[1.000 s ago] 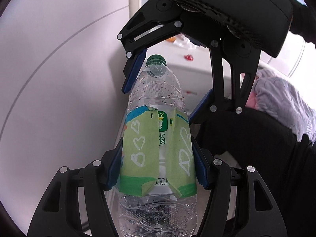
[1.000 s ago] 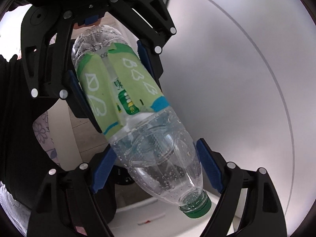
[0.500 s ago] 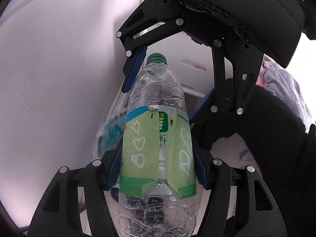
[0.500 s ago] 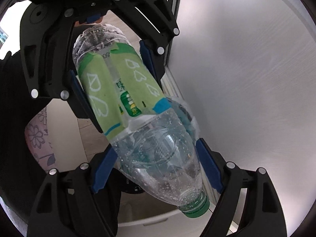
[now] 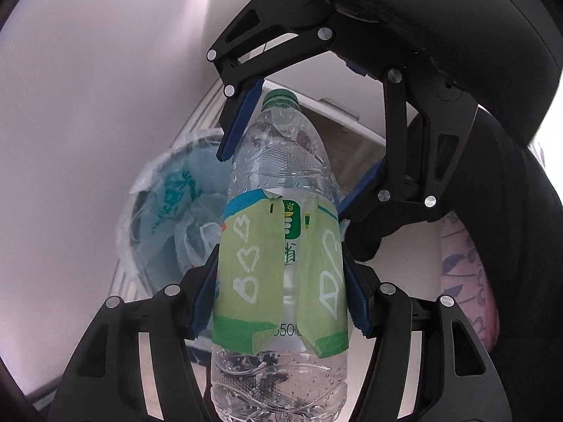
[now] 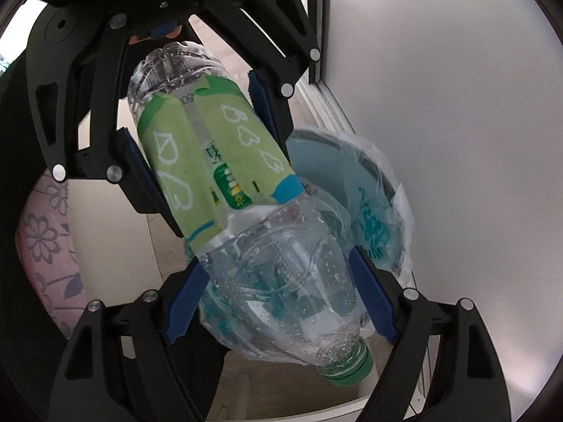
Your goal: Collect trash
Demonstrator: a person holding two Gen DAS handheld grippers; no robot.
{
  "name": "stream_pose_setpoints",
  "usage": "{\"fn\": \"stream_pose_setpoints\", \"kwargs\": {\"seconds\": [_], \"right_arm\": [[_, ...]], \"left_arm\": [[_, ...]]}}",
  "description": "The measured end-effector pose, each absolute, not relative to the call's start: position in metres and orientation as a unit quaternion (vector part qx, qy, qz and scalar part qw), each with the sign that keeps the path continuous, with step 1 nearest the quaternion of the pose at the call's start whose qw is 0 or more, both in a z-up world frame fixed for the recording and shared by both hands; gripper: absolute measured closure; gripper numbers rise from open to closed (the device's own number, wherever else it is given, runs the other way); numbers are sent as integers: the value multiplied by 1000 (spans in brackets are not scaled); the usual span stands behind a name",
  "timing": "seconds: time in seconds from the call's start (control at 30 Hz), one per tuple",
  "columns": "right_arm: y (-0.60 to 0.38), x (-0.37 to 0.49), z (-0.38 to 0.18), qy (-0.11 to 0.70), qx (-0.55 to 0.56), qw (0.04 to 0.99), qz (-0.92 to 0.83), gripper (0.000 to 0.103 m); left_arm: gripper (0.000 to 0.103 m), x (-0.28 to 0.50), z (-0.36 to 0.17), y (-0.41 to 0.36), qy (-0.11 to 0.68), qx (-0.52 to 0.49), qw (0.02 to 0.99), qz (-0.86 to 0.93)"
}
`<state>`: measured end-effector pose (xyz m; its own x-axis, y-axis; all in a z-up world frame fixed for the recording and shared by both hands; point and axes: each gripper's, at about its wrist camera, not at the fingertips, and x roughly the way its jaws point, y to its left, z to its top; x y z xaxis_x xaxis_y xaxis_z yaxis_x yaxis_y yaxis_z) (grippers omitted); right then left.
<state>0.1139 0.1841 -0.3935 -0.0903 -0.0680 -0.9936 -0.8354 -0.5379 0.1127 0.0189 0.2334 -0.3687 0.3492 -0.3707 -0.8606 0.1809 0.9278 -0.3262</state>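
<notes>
A clear plastic bottle (image 5: 281, 246) with a green label and green cap is held between both grippers. My left gripper (image 5: 279, 302) is shut on the labelled middle. My right gripper (image 6: 278, 302) straddles the neck end of the same bottle (image 6: 246, 190), its blue pads (image 6: 369, 295) standing slightly off the plastic. The opposite gripper shows at the far end in each view. Below the bottle stands a trash bin (image 5: 169, 204) lined with a clear plastic bag printed in teal; it also shows in the right wrist view (image 6: 373, 211).
A pale wall or door panel (image 5: 88, 105) stands close beside the bin. White furniture (image 5: 352, 123) is behind it. A pink floral fabric (image 6: 45, 246) lies to the side. Tan floor (image 6: 116, 228) shows under the grippers.
Both grippers, with the bottle between them, have swung downward. The lined trash bin has come into view beneath the bottle. The grip on the bottle looks unchanged.
</notes>
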Motion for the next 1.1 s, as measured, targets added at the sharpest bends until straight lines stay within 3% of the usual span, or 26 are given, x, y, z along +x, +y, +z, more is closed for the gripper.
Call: {"fn": "stream_pose_setpoints", "kwargs": {"seconds": [0.7, 0.8, 0.83, 0.87, 1.1], "right_arm": [[180, 106, -459, 383, -630, 323, 594, 26], [177, 102, -457, 366, -635, 340, 589, 26], [175, 100, -457, 363, -636, 344, 588, 22], [174, 99, -455, 358, -635, 348, 589, 10], [167, 98, -427, 341, -622, 392, 585, 7]], "left_arm": [[40, 35, -444, 241, 538, -116, 815, -180], [21, 34, -449, 242, 543, -112, 813, -175], [13, 33, -447, 242, 542, -109, 814, -176], [10, 32, -447, 242, 542, -108, 815, -175], [6, 28, -438, 248, 537, -104, 824, -149]]}}
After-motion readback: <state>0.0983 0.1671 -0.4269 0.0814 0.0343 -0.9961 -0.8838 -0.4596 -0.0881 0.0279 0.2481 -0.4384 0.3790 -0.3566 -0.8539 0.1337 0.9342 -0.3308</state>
